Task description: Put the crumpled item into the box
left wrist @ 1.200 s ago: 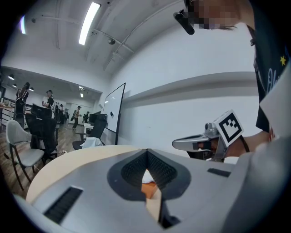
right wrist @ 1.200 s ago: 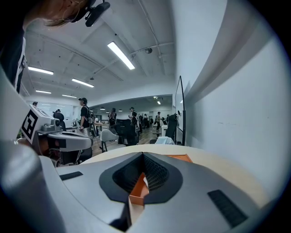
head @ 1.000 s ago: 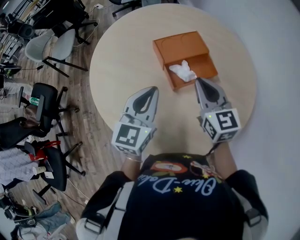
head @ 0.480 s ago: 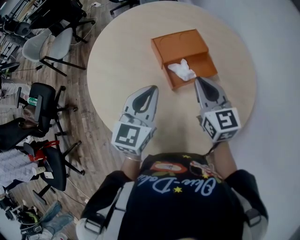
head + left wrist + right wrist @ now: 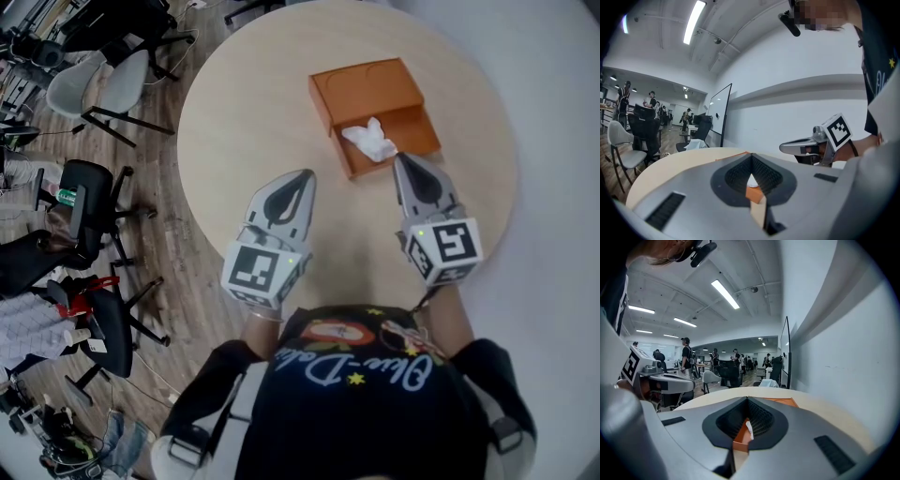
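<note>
An orange box (image 5: 367, 92) lies open on the far part of the round beige table (image 5: 244, 131). The white crumpled item (image 5: 369, 142) rests inside its lower tray. My right gripper (image 5: 400, 159) is shut and empty, its tip just short of the tray's near edge. Over the table to the left, my left gripper (image 5: 305, 176) is shut too, holding nothing. Through the gap in the left gripper view a bit of the box (image 5: 754, 193) and the white item (image 5: 751, 180) shows. The right gripper view shows the box (image 5: 739, 438) and the item (image 5: 749, 429) the same way.
Office chairs (image 5: 105, 86) (image 5: 82, 199) stand on the wood floor left of the table. Plain grey floor lies to the right (image 5: 553, 141). The person's dark shirt (image 5: 366, 394) fills the bottom of the head view. People stand far off in the room.
Both grippers keep the same places and stay shut. The head view has shifted slightly, so the box sits a little lower and to the right in it.
</note>
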Tool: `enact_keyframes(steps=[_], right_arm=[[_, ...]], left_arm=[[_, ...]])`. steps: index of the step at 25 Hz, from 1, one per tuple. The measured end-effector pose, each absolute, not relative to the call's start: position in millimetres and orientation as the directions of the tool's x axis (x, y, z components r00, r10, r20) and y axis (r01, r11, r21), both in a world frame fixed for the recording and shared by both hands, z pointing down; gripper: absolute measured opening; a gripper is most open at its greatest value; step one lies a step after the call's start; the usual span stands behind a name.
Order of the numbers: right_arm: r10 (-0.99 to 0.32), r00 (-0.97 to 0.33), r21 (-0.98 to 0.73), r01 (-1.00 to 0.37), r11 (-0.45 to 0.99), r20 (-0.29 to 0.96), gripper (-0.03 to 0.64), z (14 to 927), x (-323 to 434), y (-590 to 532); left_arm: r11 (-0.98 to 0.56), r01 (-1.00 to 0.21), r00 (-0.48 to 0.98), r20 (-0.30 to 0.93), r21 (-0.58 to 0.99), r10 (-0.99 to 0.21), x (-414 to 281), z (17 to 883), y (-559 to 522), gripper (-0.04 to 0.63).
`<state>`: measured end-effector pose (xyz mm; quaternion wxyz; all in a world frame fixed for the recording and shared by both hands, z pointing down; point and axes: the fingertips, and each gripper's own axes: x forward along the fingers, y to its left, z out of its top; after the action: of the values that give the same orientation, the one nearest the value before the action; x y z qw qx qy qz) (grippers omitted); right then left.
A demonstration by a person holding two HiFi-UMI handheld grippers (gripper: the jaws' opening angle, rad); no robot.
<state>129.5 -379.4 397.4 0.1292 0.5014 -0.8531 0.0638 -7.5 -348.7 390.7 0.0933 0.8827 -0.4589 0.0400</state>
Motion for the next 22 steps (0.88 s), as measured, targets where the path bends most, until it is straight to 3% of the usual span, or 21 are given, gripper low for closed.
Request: enact_keyframes(steps=[22], right_arm=[[-0.835, -0.474, 0.036, -0.864, 0.503, 0.278, -0.002, 399.8, 133.5, -376.6]], left_arm=[[-0.573, -0.816, 0.577, 0.171, 0.074, -0.799, -5.3, 397.3, -342.4, -0.008]])
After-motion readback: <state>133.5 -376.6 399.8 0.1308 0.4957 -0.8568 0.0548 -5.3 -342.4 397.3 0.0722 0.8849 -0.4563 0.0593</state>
